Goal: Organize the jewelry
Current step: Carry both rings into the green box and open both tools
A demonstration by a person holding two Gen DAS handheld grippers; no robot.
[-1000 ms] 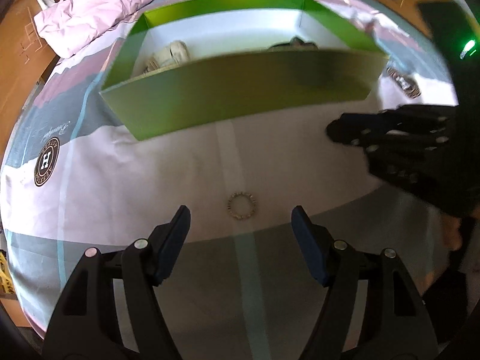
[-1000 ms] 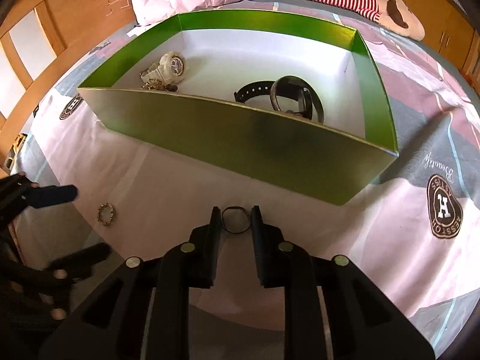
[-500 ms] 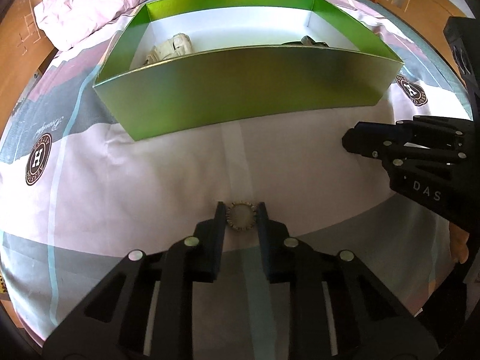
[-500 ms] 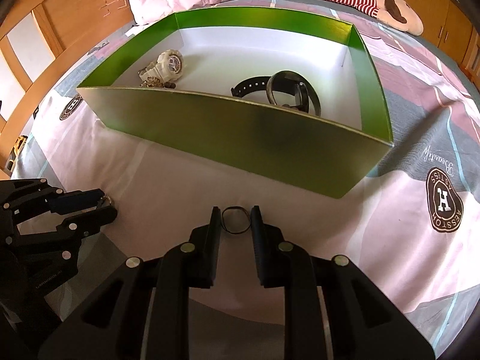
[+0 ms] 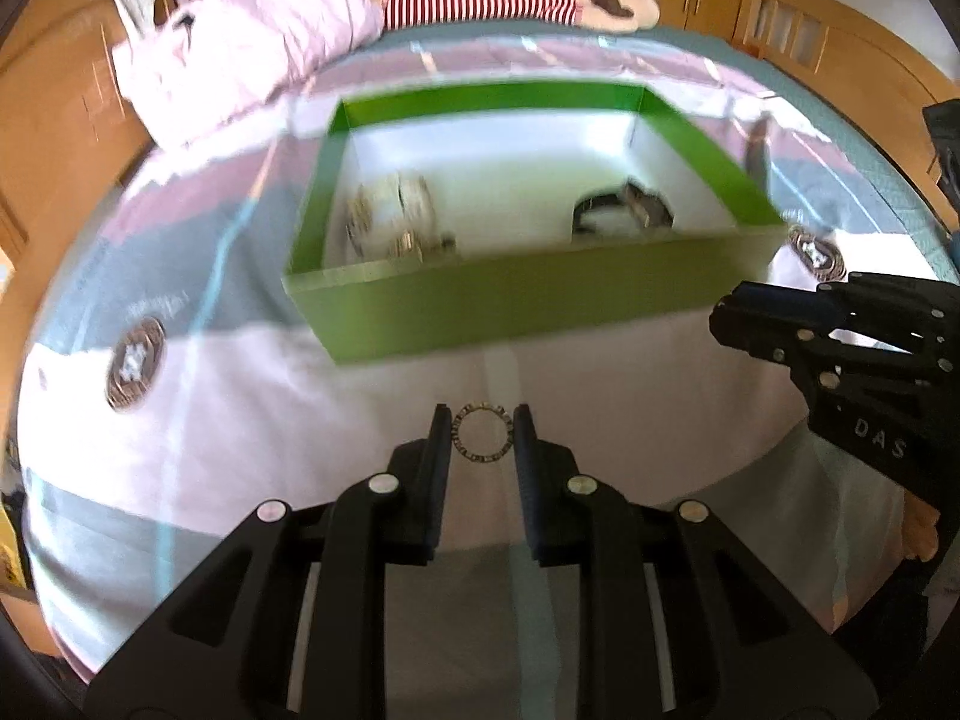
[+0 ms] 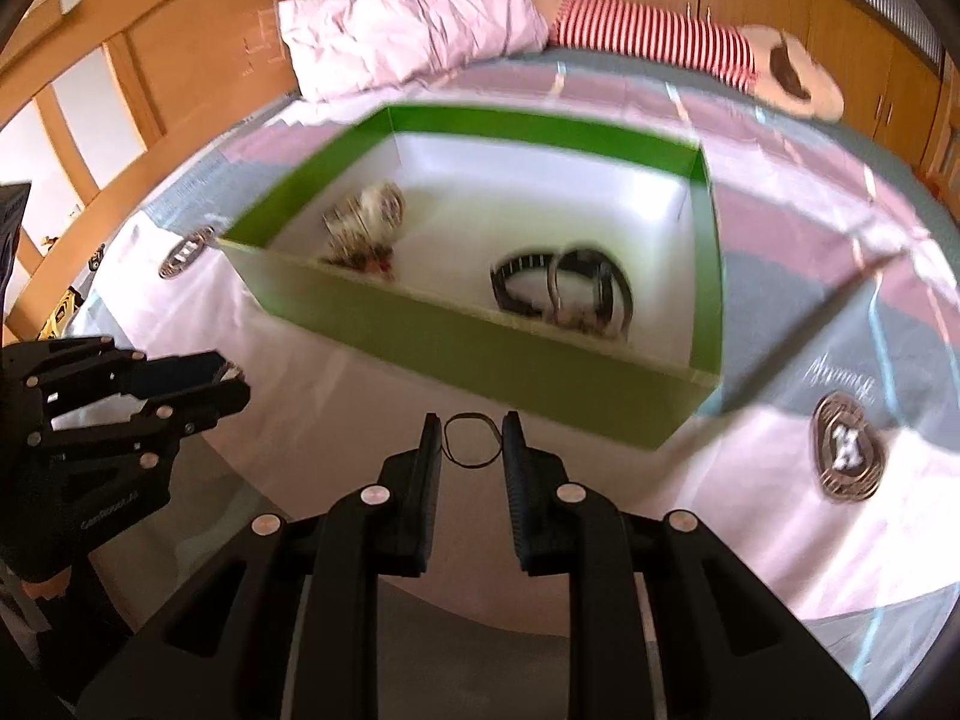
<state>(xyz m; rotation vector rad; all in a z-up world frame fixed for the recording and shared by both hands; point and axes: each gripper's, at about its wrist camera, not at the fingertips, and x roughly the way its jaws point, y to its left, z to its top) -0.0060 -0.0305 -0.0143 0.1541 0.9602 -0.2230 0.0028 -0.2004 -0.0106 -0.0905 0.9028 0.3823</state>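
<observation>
The left gripper has its jaws clamped on one beaded ring, held above the bed. The right gripper has its jaws closed on one thin dark band. To do this well, I would carry both over the near wall of the single green box before letting go, keeping the grip steady. Inside lie one pale watch and, it seems, two dark straps.
</observation>
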